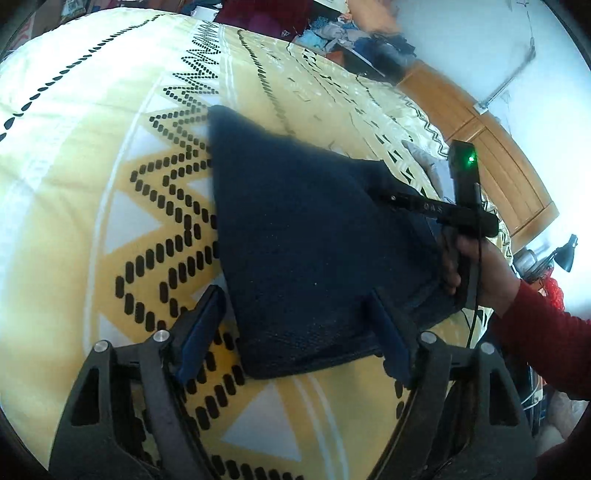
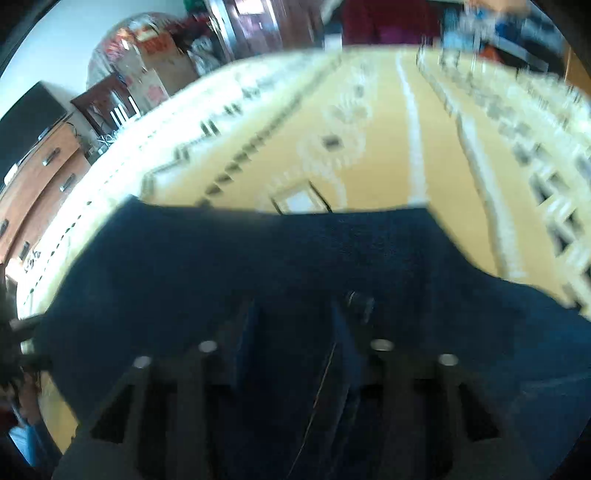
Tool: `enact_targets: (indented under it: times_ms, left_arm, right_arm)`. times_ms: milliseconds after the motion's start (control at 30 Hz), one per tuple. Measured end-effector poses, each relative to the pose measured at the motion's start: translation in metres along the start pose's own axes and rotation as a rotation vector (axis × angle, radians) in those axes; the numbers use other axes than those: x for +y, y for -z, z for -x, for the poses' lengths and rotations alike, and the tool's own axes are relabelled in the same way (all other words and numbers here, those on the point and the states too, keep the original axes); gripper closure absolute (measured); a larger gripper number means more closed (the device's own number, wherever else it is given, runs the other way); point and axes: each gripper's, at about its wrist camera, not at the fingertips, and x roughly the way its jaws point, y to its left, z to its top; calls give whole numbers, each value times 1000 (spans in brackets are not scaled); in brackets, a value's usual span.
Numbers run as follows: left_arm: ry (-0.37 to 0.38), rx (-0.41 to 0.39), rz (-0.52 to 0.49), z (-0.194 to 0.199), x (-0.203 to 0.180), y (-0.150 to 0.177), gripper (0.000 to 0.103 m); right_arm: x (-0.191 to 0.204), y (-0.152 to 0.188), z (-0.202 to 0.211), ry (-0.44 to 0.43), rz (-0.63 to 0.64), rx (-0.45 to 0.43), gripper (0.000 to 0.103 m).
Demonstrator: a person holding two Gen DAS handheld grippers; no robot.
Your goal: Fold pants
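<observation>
The left tongs (image 1: 295, 317) stand wide open just above the bed, their two blue-padded fingers (image 1: 201, 332) spread to either side of the near edge of the dark navy pants (image 1: 295, 236) and gripping nothing; the left finger sits over the patterned cover just beside the cloth, while the right finger overlaps the cloth's near corner, though whether it touches cannot be told. The pants lie on the bed as a flat folded bundle, roughly triangular in the left wrist view, with a narrow end pointing away and a broader end toward the camera. At the right side of the bundle the right tongs (image 1: 384, 194) reach in over the fabric, held by a hand (image 1: 476, 269) in a red sleeve (image 1: 546, 343), with a green light (image 1: 471, 159) glowing on the unit above. In the blurred right wrist view the right tongs (image 2: 291, 325) sit over the pants (image 2: 258, 258) with a clear gap between the fingers, partly open; navy cloth fills that gap, but whether the fingers pinch it cannot be told. The yellow and white bedspread (image 1: 92, 129) with black dotted zigzags covers the bed (image 2: 369, 129) all around. Beyond the bed's far side stand a wooden cabinet (image 1: 498, 147) and a heap of mixed clothing (image 1: 332, 29).
</observation>
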Motion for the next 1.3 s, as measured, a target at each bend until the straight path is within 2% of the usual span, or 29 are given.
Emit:
enact_targets:
  times_ms: [67, 133, 167, 267, 367, 433, 467, 533, 567, 633, 700, 733, 767, 900, 967, 1067, 1133, 1200, 1300]
  left_arm:
    - [-7, 7, -12, 0, -1, 3, 24]
    - [3, 3, -10, 2, 1, 4, 24]
    - [12, -2, -5, 2, 2, 4, 24]
    - [32, -11, 5, 2, 5, 3, 24]
    - [34, -21, 2, 1, 6, 3, 24]
    - [33, -28, 5, 2, 5, 4, 24]
    - [30, -35, 7, 3, 5, 4, 25]
    - [24, -57, 12, 10, 4, 5, 25]
    - [18, -77, 16, 14, 4, 7, 26]
    - [22, -111, 40, 22, 7, 9, 26]
    - [28, -141, 65, 31, 10, 12, 27]
    - [32, -152, 69, 34, 11, 13, 27]
    - [36, -152, 68, 34, 12, 15, 27]
    - [22, -114, 39, 25, 11, 19, 27]
    - [36, -113, 46, 26, 12, 18, 27]
    - [54, -115, 77, 31, 15, 14, 27]
    - [65, -155, 97, 47, 19, 10, 27]
    - [55, -227, 123, 71, 28, 4, 27]
    - [11, -312, 173, 100, 49, -7, 27]
  right_arm:
    - [-5, -6, -4, -14, -28, 15, 74]
    - [-4, -8, 2, 28, -24, 18, 77]
    - [1, -7, 12, 45, -13, -6, 76]
    - [19, 21, 43, 21, 35, -78, 75]
    - [32, 74, 43, 80, 87, -24, 75]
    - [44, 99, 53, 137, 156, -83, 74]
    - [53, 104, 57, 187, 198, -72, 72]
    - [62, 95, 63, 212, 203, -49, 66]
    - [70, 83, 68, 182, 200, -61, 66]
    - [92, 54, 73, 67, 225, -94, 67]
    - [126, 17, 58, -67, 254, -96, 79]
    - [139, 3, 48, -132, 256, -87, 95]
    - [154, -15, 28, -186, 265, -55, 99]
    - [199, -58, -47, -199, 318, 42, 101]
    - [204, -72, -88, -143, 317, 99, 103]
    - [192, -82, -110, -136, 242, 132, 103]
    - [195, -83, -96, -124, 238, 103, 103]
    - [204, -70, -62, -185, 259, 37, 103]
    - [221, -22, -15, -243, 308, 5, 103]
